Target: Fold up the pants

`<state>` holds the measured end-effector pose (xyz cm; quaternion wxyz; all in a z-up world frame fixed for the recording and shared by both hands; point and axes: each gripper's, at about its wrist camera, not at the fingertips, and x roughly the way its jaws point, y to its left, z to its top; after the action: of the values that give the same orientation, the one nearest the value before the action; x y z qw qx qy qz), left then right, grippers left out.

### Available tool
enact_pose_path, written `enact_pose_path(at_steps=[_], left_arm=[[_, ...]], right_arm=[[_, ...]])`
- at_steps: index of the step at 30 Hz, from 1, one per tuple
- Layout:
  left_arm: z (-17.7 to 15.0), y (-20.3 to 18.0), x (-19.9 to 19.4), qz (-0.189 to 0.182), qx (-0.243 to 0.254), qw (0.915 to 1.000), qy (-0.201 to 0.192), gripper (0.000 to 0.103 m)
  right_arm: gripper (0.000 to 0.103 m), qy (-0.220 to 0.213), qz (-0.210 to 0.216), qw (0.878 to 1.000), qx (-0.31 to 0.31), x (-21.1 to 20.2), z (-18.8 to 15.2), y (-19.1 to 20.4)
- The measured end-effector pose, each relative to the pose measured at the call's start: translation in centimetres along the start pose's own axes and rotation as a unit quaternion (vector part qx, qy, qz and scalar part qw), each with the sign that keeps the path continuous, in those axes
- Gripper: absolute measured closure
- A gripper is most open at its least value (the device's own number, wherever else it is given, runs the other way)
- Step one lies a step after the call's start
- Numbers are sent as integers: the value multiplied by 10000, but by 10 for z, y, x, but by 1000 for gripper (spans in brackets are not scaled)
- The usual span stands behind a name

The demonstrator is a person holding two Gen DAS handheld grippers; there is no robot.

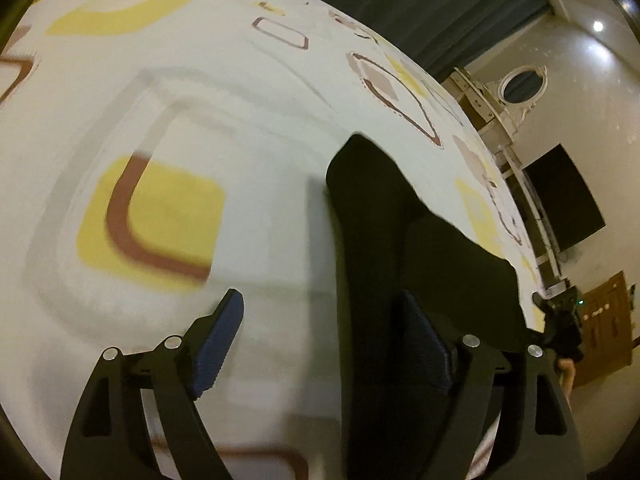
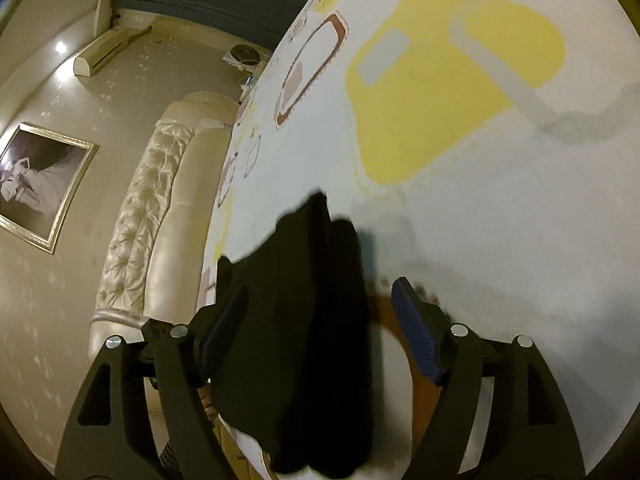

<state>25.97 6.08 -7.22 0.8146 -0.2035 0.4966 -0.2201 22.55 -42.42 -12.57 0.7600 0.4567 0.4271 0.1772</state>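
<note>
Lengthwise, the black pants (image 1: 380, 240) lie on the patterned bed sheet (image 1: 240, 120), their long axis running away from both cameras. Left tool (image 1: 324, 312) stands wide, pads clear of the cloth. Right tool (image 2: 320, 300) also gapes, pants between its fingers, ungripped.

I am losing the near end of the black pants (image 1: 400, 264) under the bottom edge of both wrist views. In the left view the bedsheet (image 1: 240, 120) is smearing with motion blur. The right finger's pad (image 1: 424, 340) is merging with the dark cloth, so I cannot tell contact.
</note>
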Motion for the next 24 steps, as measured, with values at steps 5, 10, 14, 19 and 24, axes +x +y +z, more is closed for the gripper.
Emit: enact_pose_path(at_steps=[5,10,14,19,24], left_arm=[[-33,0,-12,-386,-233,9987,232,23],[-51,-8,-10,-679,-424,9956,484,22],[-58,-19,-5,-795,-441,9939,617,21],[-63,-30,4,-854,-444,9929,694,30],[-66,-31,5,-770,-533,9935,651,56]], right_arm=[[28,175,-14,9998,-36,-6,-29,2],[28,294,-79,9995,-84,-8,-52,7],[28,396,-63,9992,-35,-5,-64,11],[34,581,-144,9981,-177,8,-75,22],[64,614,-322,9973,-243,16,-79,25]])
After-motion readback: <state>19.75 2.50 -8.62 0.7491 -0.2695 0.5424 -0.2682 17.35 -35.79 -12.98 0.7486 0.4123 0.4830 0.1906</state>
